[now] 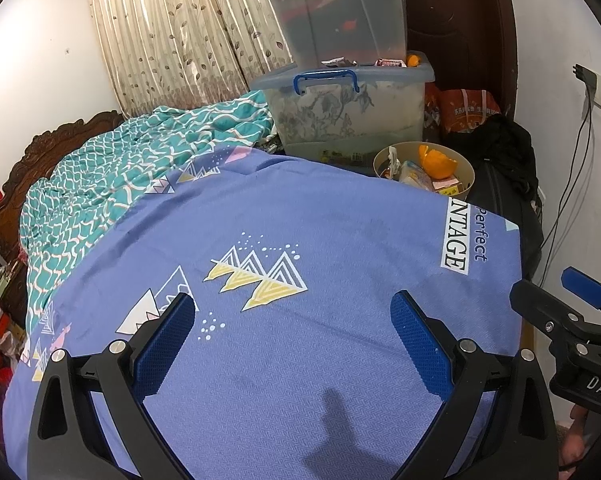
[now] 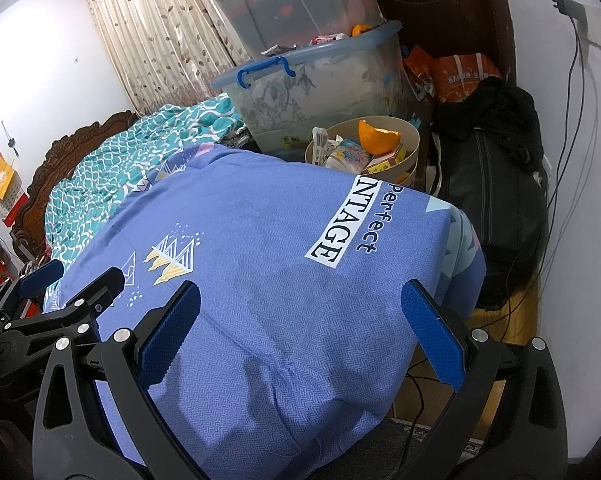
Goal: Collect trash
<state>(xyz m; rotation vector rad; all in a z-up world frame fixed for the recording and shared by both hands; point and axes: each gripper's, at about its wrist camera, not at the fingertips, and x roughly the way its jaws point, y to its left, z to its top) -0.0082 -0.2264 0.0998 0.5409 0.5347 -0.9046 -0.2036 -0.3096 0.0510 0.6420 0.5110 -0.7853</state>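
Observation:
A round beige bin (image 1: 468, 176) (image 2: 410, 136) stands beyond the far edge of the blue bedsheet (image 1: 300, 240) (image 2: 268, 240). It holds orange peel (image 1: 436, 162) (image 2: 378, 136), small boxes and wrappers. My left gripper (image 1: 294, 320) hovers open over the sheet with nothing between its blue pads. My right gripper (image 2: 300, 312) is open too, over the bed's right corner, empty. In the left wrist view the right gripper (image 1: 572, 312) shows at the right edge. The left gripper (image 2: 64, 292) shows at the left in the right wrist view.
Two clear storage boxes (image 1: 348, 108) (image 2: 312, 84) are stacked behind the bin, with wrappers and an orange on the lower lid. A teal quilt (image 1: 112, 184) lies bunched at the headboard. A black bag (image 2: 496, 196) and cables (image 2: 572, 120) sit by the right wall.

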